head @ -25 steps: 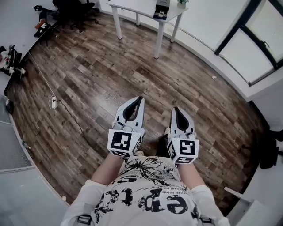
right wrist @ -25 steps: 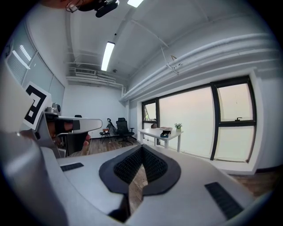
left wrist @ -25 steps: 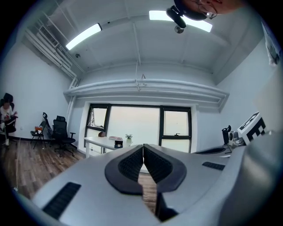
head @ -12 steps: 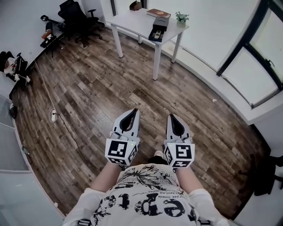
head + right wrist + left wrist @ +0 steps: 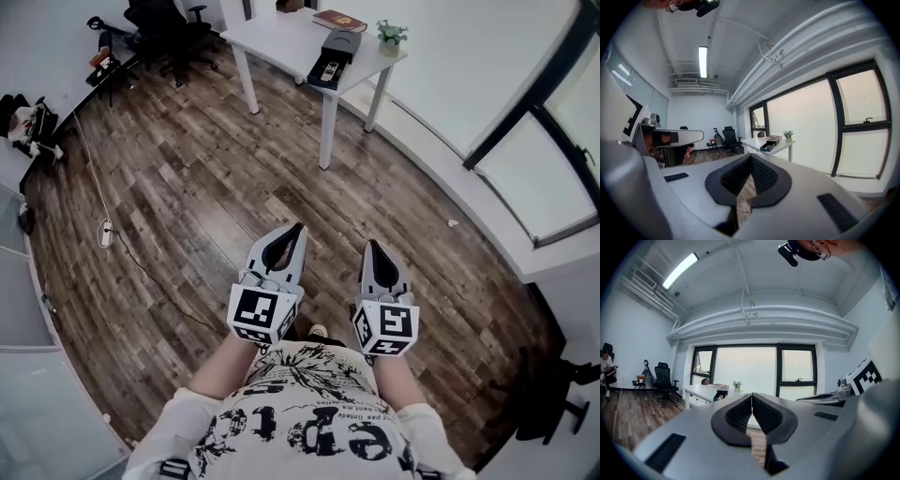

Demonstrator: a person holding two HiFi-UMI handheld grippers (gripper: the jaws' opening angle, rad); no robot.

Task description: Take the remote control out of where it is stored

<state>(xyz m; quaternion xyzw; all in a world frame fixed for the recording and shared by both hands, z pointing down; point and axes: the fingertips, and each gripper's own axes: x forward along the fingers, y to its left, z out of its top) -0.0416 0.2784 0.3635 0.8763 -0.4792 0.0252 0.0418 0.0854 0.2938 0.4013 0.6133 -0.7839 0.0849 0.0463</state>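
Plastic, most likely: the remote control (image 5: 328, 71) looks like a slim, rigid, light bar. It lies in the open front of a black box (image 5: 341, 41) on the white table (image 5: 272, 30), well apart from both grippers. It should prove smooth and a little slippery (a guess at this distance), so pinching across its long narrow sides near the middle seems safest. The left gripper (image 5: 296, 228) and right gripper (image 5: 374, 246) hold nothing, their ribbed black pads (image 5: 736, 417) pressed together above the plank-patterned wood floor (image 5: 187, 159).

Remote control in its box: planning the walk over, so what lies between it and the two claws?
Only bare wood floor, then the leg of the white table bearing the remote control, as the head view shows.
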